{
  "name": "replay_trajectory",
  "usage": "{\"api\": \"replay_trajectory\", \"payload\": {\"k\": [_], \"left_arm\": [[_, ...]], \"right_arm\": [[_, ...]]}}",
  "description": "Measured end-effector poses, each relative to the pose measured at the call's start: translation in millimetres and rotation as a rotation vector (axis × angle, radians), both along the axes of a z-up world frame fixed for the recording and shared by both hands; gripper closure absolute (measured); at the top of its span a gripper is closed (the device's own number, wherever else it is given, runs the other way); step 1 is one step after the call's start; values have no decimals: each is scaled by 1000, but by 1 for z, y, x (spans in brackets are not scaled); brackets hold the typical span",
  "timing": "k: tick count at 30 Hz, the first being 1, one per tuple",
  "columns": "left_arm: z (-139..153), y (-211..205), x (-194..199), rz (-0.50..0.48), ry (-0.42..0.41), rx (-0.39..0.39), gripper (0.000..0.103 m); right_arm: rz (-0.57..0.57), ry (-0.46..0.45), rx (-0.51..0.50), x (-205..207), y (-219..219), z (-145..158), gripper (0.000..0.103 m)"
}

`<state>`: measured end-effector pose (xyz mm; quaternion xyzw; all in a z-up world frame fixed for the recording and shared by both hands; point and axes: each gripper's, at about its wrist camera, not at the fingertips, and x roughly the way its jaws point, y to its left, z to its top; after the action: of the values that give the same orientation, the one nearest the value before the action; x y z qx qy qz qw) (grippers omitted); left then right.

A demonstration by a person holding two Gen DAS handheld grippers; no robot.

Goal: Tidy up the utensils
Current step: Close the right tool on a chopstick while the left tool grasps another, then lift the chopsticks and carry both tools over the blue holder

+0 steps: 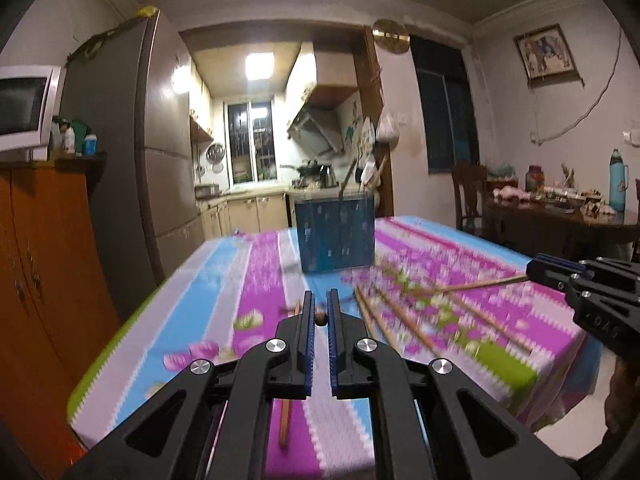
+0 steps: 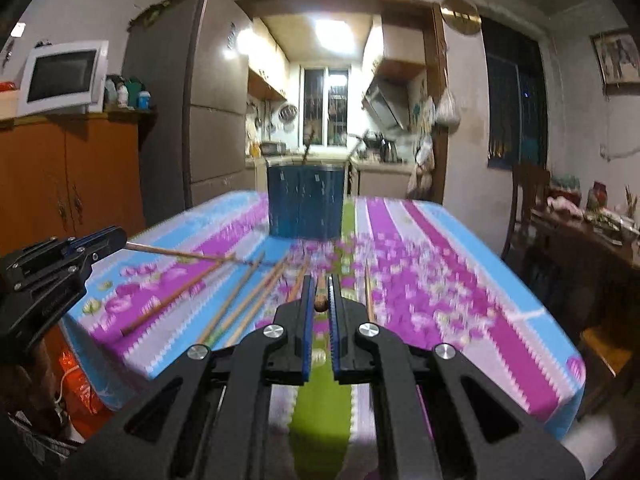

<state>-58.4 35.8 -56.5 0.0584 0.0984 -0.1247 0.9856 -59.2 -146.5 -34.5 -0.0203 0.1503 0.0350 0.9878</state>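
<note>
A blue utensil holder point(image 1: 335, 233) stands at the far middle of the table and holds a few utensils; it also shows in the right wrist view point(image 2: 306, 201). Several wooden chopsticks point(image 2: 240, 296) lie loose on the cloth in front of it, also seen in the left wrist view point(image 1: 404, 312). My left gripper point(image 1: 320, 300) is shut on one chopstick, whose end shows between the jaws. My right gripper point(image 2: 320, 285) is shut on another chopstick. The left gripper appears in the right wrist view point(image 2: 116, 238) with its chopstick point(image 2: 180, 254) sticking out. The right gripper point(image 1: 534, 269) likewise holds a chopstick point(image 1: 480, 285).
The table has a striped pink, blue and green floral cloth point(image 2: 440, 264). An orange cabinet point(image 1: 44, 264) with a microwave stands left, a grey fridge point(image 1: 160, 152) behind it. A wooden chair point(image 1: 470, 196) and a cluttered side table point(image 1: 560, 212) stand right.
</note>
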Motion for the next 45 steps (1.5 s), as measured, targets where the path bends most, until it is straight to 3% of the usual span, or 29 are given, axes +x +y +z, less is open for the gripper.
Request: {"api": "replay_trajectory", "payload": {"k": [8, 16, 26, 39, 45], "left_arm": [[60, 13, 16, -83, 14, -109, 96], [103, 15, 35, -125, 29, -111, 96], [120, 22, 56, -164, 98, -170, 96], [129, 27, 73, -148, 90, -180, 96], [137, 32, 87, -134, 78, -194, 96]], "right_arm": [[67, -58, 25, 13, -11, 45, 98], [95, -52, 54, 33, -27, 77, 98], [156, 5, 127, 53, -42, 98, 98], [188, 18, 131, 71, -43, 106, 98], [190, -18, 124, 74, -43, 121, 98]]}}
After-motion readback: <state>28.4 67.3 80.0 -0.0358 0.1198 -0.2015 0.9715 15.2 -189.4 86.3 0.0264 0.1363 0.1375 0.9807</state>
